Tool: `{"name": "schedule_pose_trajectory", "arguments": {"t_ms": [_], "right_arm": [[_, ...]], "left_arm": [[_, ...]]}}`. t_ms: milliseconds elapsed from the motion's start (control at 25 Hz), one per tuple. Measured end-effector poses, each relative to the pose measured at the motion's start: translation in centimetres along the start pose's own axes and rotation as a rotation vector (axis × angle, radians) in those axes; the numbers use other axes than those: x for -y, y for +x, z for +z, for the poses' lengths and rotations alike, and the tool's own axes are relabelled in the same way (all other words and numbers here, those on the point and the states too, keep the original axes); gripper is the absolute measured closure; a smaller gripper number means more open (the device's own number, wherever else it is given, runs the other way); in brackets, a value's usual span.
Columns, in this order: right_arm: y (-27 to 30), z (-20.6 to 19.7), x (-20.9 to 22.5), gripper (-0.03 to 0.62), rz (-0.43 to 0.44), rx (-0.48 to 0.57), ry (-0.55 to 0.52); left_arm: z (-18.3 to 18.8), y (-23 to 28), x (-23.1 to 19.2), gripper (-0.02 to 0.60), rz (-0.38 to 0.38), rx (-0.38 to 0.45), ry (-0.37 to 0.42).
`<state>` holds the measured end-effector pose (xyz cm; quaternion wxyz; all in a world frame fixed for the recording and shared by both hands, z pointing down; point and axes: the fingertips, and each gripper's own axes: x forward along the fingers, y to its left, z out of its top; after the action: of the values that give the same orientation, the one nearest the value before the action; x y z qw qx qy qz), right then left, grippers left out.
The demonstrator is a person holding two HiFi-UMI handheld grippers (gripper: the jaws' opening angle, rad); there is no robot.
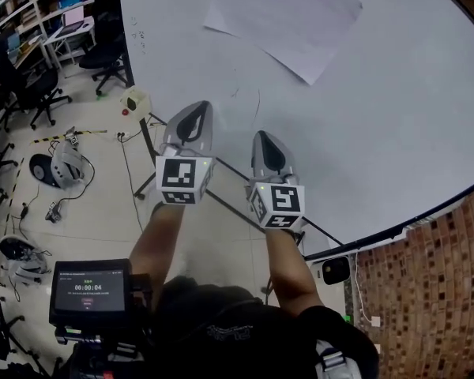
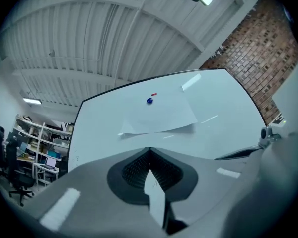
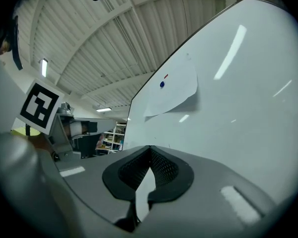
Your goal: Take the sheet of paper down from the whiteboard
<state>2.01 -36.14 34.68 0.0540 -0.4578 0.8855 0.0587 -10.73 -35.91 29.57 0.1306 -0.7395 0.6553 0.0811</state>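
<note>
Sheet of paper (image 1: 288,18), top cropped, head view

We can read one thing: the small screen (image 1: 89,289) by the person's body shows the numbers 00:00:04. The tiny words above and below those numbers are too small for us to read. The left cube (image 1: 179,178) and the right cube (image 1: 278,204) have black and white square signs, but no letters. Little marks on the whiteboard (image 1: 138,34) are too faint to read.
</note>
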Motion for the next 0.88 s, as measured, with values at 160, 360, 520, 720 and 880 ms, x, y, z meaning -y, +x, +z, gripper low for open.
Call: {"name": "schedule_pose_trajectory", "arguments": {"t_ms": [160,360,520,720,880], "right_arm": [[1.3,2.0,0.8,0.582,-0.051,0.044,0.018],[2.4,3.7,3.1,0.582,-0.152,0.102,0.089],[3.6,5.0,4.4,0.58,-0.244,0.192,0.102],[0.8,7.6,5.7,0.527,-0.269,0.3,0.175],[-0.8,9.0,6.9,0.463,-0.25,0.364,0.276]], "left_arm": [[2.0,3.6,-1.0,0.58,-0.088,0.072,0.014],[5.9,8.5,-1.2,0.569,-0.237,0.163,0.097],[8.9,12.9,-1.0,0.54,-0.37,0.206,0.168],[14.1,14.1,2.2,0.474,-0.447,0.276,0.253],[16.6,15.2,2.9,0.468,-0.476,0.296,0.301]]}}
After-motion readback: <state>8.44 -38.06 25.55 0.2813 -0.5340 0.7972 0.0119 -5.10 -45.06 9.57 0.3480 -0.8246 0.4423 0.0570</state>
